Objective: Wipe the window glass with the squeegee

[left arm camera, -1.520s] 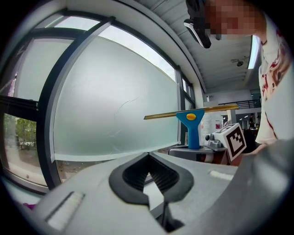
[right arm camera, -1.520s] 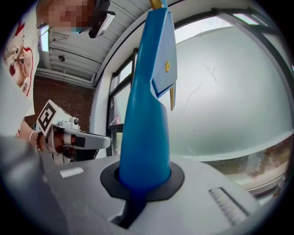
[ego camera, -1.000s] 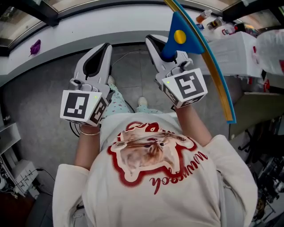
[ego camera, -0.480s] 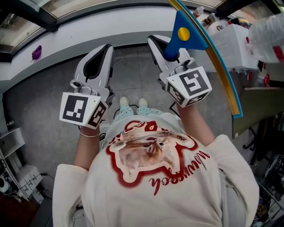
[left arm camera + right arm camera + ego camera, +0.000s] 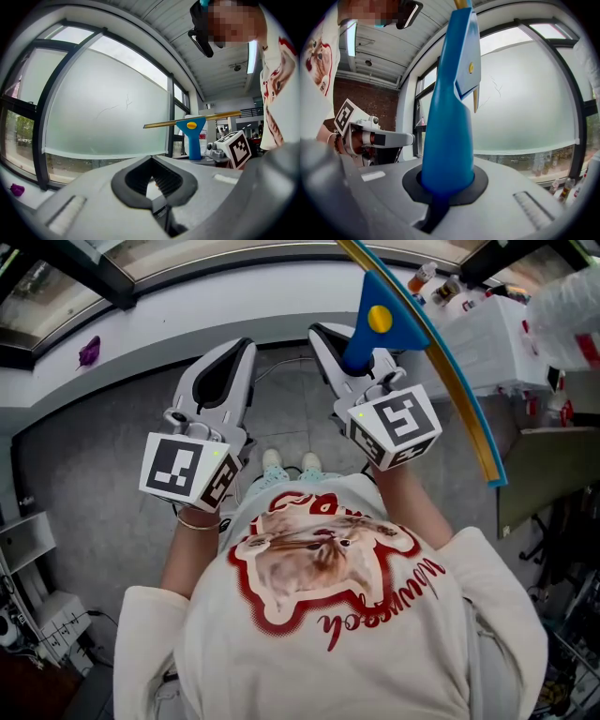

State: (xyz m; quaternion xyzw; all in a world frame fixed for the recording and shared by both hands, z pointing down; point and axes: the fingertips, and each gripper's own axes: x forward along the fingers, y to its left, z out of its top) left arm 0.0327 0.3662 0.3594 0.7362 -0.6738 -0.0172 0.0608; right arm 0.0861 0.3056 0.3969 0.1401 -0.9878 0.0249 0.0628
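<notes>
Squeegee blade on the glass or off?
Off. The squeegee, upright in the right gripper, holds its blade in open air, clear of the window glass.

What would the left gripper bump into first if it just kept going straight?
Probably the frosted window glass: the left gripper points toward the pane's lower part, and nothing shows in between. How far off the glass is, I can't tell.
</notes>
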